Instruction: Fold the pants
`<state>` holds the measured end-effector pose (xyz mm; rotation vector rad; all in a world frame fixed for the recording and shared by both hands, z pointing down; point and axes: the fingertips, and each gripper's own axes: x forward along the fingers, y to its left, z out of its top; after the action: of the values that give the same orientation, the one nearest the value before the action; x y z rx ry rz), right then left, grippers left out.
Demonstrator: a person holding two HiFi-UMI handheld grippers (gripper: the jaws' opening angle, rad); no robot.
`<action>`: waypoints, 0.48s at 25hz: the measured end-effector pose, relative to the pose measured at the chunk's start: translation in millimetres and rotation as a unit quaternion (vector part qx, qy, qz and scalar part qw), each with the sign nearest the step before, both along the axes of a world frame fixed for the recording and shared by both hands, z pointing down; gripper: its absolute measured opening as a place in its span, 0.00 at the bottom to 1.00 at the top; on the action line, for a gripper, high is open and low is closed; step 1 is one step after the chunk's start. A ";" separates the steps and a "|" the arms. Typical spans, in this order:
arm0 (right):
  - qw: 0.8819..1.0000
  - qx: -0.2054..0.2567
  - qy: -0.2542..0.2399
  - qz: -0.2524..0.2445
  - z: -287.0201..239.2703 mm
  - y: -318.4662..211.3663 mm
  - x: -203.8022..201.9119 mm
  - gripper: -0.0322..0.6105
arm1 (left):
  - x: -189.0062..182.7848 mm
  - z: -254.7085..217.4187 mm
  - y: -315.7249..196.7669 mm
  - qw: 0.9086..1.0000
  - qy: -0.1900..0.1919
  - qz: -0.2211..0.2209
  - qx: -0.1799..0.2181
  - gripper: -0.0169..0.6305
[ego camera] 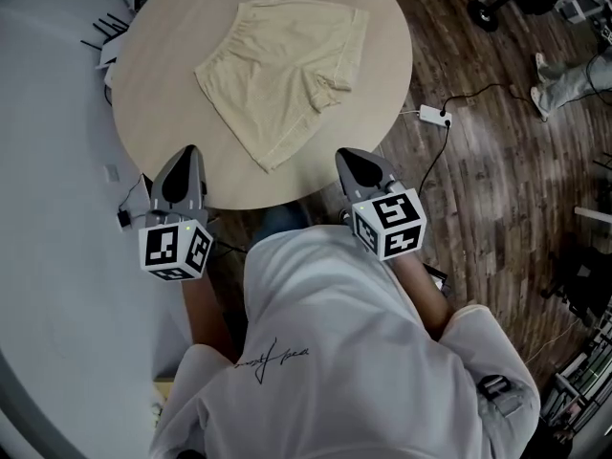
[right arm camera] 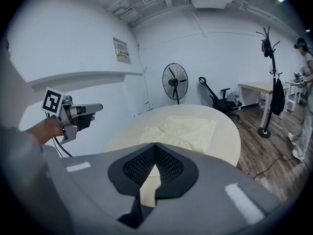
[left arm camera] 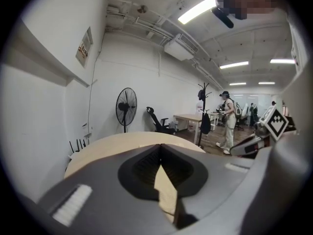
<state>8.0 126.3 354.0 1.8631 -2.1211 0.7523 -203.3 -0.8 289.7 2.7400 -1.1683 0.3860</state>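
Observation:
Pale yellow pants [ego camera: 282, 70], short ones, lie flat on the round wooden table [ego camera: 172, 55], with one leg part doubled over near the crotch. My left gripper [ego camera: 189, 151] hovers over the table's near left edge, shut and empty. My right gripper [ego camera: 342, 153] hangs at the near right edge, also shut with nothing in it. Both are well short of the cloth. In the right gripper view the pants [right arm camera: 181, 129] lie beyond the closed tips of the right gripper [right arm camera: 155, 144], and the left gripper [right arm camera: 95, 106] shows at the left. The left gripper view shows only bare tabletop [left arm camera: 112, 143] past the left gripper [left arm camera: 159, 146].
A white power strip [ego camera: 435, 115] with a cable lies on the wood floor right of the table. A standing fan [right arm camera: 175, 82], an office chair [right arm camera: 220, 97], a coat stand [right arm camera: 269, 72] and a desk stand behind. A person [left arm camera: 227, 124] stands far off.

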 end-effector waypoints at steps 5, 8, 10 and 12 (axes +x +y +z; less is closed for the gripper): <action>1.000 -0.001 0.011 0.012 -6.5 -21.2 -21.1 0.05 | -12.7 -1.6 -37.3 1.000 0.002 0.024 -0.001 0.11; 0.999 -0.007 0.036 0.038 -4.4 -33.2 -24.5 0.05 | -7.7 -14.2 -51.5 0.997 0.024 0.069 0.014 0.11; 0.997 -0.006 0.051 0.049 -6.5 -43.3 -28.4 0.05 | -4.9 -22.3 -61.6 0.995 0.032 0.096 0.024 0.11; 0.997 0.006 0.056 0.049 -12.5 -53.7 -36.1 0.05 | -6.8 -25.4 -74.8 0.993 0.021 0.110 0.034 0.11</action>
<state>-28.2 72.6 341.5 1.9788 -1.9820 0.6399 -210.2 -75.5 264.3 2.9305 -0.8880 0.3172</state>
